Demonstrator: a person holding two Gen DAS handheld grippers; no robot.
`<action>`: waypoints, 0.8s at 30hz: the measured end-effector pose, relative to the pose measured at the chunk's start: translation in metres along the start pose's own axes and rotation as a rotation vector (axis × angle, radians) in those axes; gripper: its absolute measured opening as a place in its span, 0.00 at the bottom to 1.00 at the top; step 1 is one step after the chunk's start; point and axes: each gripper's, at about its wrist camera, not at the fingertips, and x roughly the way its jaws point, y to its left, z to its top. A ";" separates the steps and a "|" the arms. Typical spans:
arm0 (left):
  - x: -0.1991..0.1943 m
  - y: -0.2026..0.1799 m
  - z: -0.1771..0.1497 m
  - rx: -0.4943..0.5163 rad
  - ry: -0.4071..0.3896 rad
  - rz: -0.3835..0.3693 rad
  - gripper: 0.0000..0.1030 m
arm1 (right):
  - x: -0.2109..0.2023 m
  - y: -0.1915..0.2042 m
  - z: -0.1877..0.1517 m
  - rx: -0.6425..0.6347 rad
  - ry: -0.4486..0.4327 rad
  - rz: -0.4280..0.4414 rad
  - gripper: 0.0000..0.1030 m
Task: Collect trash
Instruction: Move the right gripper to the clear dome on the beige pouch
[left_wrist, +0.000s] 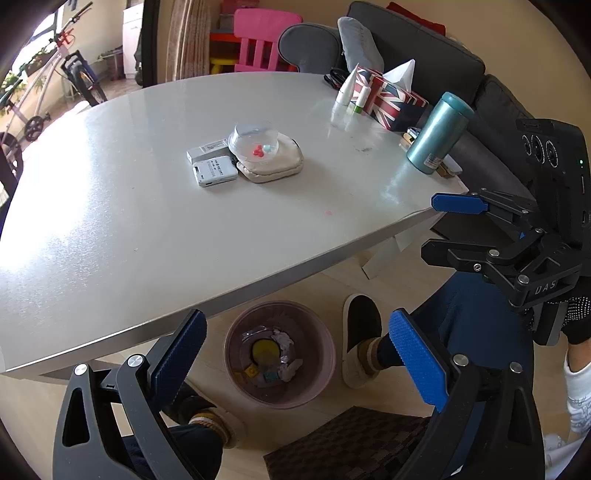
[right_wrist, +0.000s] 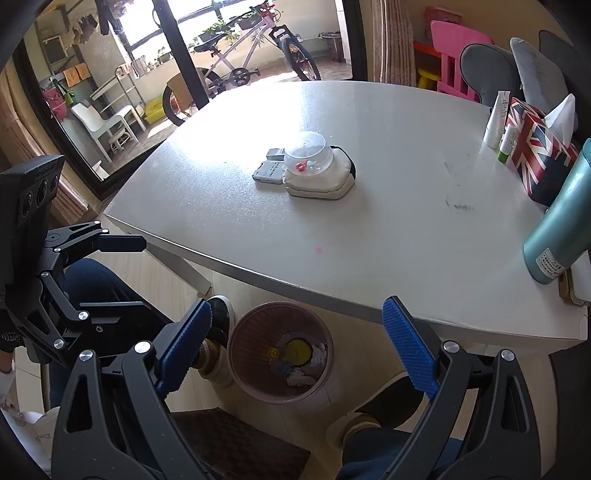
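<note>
I see left tool (left_wrist: 295, 363) spread wide, nothing between pads, poised over pink trash bin (left_wrist: 279, 354) on floor at desk (left_wrist: 147, 221) edge. Right tool (right_wrist: 296, 347) also released, empty, above same bin. Bin holds yellow round lid, crumpled white paper, small coloured scraps; exact items hard to make out. On desk: clear plastic dome (left_wrist: 254, 142) on beige pouch (left_wrist: 271, 166), two white devices beside it, teal flask (left_wrist: 437, 133), Union Jack tissue box (left_wrist: 388, 98). My slippered feet flank bin.
</note>
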 end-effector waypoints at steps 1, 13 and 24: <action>0.000 0.001 0.000 -0.001 0.000 0.005 0.93 | 0.000 0.000 0.000 0.000 0.000 0.002 0.90; -0.009 0.014 0.001 -0.035 -0.027 0.038 0.93 | 0.004 0.005 0.003 -0.010 0.000 0.009 0.91; -0.020 0.036 0.011 -0.078 -0.087 0.082 0.93 | 0.010 0.009 0.022 -0.031 -0.013 0.003 0.91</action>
